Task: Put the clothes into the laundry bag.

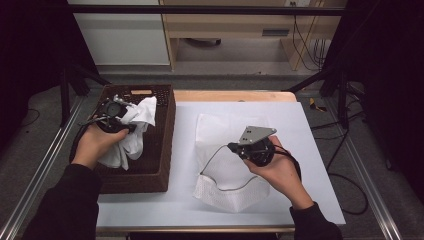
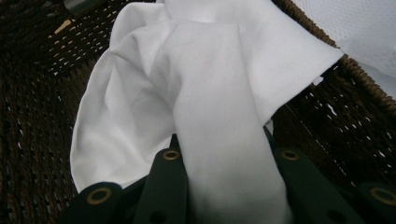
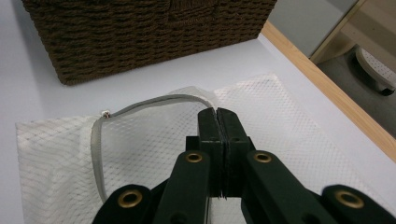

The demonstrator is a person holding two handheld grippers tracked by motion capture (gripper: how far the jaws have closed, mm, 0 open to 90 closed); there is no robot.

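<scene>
A white cloth hangs inside the dark wicker basket at the table's left. My left gripper is shut on a fold of that cloth, which drapes up and over its jaws above the basket floor. A white mesh bag lies flat on the table right of the basket. Its grey-edged mouth is pulled up into a loop. My right gripper is shut on the bag's upper rim, jaws pressed together.
The basket's woven wall stands close behind the bag. The bag and basket rest on a white tabletop with a wooden strip along its far edge. Metal rails and cables run beside the table.
</scene>
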